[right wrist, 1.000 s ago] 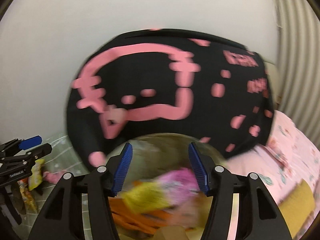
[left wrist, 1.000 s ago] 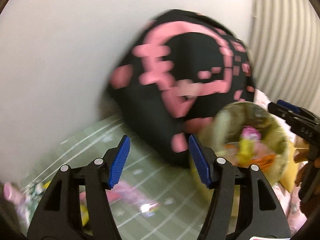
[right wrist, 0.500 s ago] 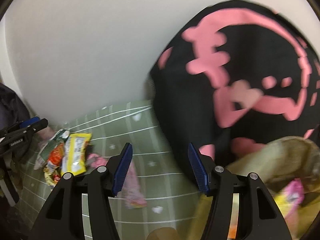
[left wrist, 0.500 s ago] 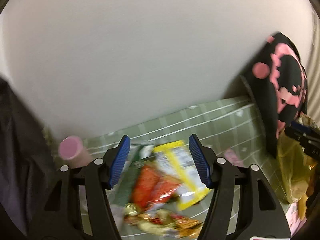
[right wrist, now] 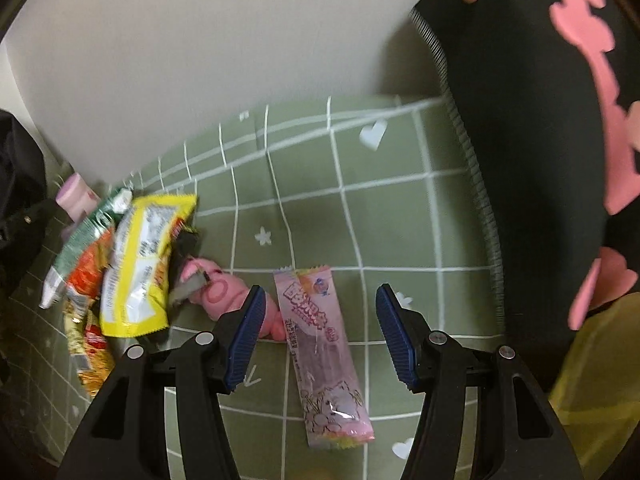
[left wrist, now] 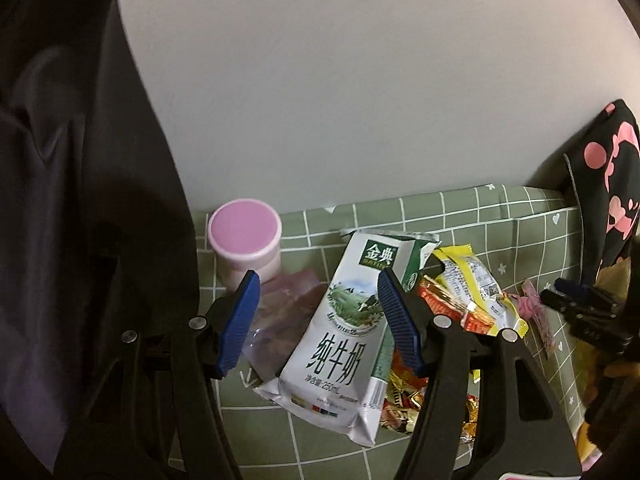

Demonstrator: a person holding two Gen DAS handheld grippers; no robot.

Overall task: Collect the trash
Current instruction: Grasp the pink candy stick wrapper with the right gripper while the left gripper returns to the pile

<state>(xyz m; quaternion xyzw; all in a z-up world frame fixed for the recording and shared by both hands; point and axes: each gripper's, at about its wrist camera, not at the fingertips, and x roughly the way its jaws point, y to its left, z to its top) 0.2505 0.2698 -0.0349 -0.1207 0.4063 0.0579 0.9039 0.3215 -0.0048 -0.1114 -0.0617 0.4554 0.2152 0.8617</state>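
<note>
My left gripper (left wrist: 318,318) hangs open above a white-and-green milk carton (left wrist: 342,340) lying on the green checked sheet (left wrist: 460,216). Right of the carton lie a yellow wrapper (left wrist: 476,284) and red and gold wrappers (left wrist: 404,396). A clear crumpled wrapper (left wrist: 284,312) lies under the left finger. In the right wrist view my right gripper (right wrist: 318,334) is open over a long pink snack wrapper (right wrist: 320,356); a small pink toy-like piece (right wrist: 218,292) lies beside it. The yellow wrapper (right wrist: 138,268) and the trash pile sit further left. A yellow trash bag (right wrist: 600,376) shows at the right edge.
A pink lidded jar (left wrist: 245,240) stands against the white wall (left wrist: 360,80). Dark clothing (left wrist: 72,220) hangs at the left. A black cushion with pink print (right wrist: 540,140) leans at the right. The right gripper's tip (left wrist: 576,300) shows at the left view's right edge.
Both grippers swung left and down, away from the black cushion and trash bag, onto the trash on the sheet. The milk carton and pink wrapper now lie under the open jaws.
</note>
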